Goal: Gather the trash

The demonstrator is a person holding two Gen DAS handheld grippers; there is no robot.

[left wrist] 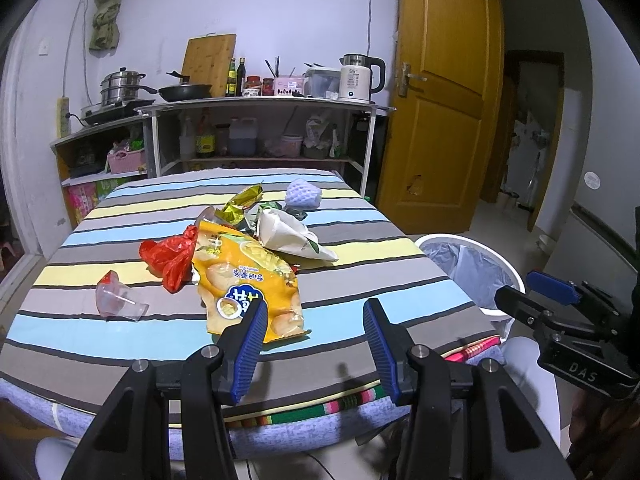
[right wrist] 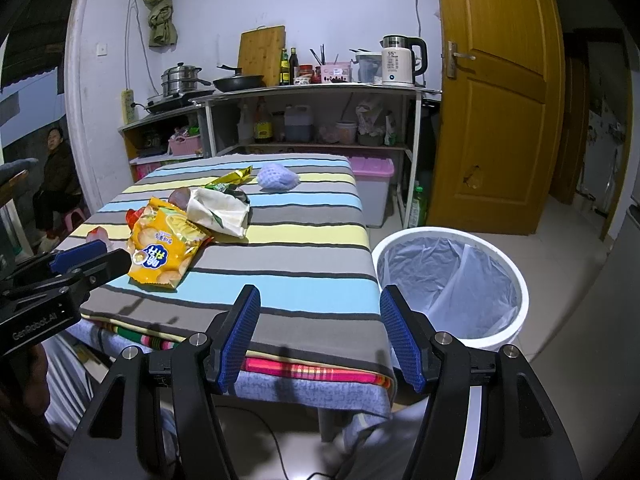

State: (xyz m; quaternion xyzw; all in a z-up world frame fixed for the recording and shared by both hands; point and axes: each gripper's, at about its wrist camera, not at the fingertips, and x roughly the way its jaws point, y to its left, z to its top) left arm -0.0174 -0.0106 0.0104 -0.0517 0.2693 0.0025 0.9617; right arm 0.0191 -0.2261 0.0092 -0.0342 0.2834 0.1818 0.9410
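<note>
A striped tabletop (left wrist: 360, 248) fills the middle of both views, covered in a cloth of blue, grey and yellow bands. Beside its right edge, on the floor, stands a white trash bin (right wrist: 448, 240) lined with a clear bag; it looks empty.

The trash lies in a loose heap near the tabletop's centre. Nearest the front is a yellow biscuit bag (left wrist: 248, 280), lying flat. A crumpled red plastic bag (left wrist: 172, 258) touches its left side. A white paper bag (left wrist: 294, 236) rests against its far edge, with a gold foil wrapper (left wrist: 242, 200) behind that. A pale blue foam fruit net (left wrist: 303, 194) sits farther back, apart from the heap. A clear plastic cup (left wrist: 120, 300) lies on its side at the left, well apart from the rest.

The left claw (left wrist: 314, 344) hovers over the front edge, spread wide, holding nothing — its left finger overlaps the biscuit bag in view. The right claw (right wrist: 320, 332) is also wide and empty, between tabletop and bin.
</note>
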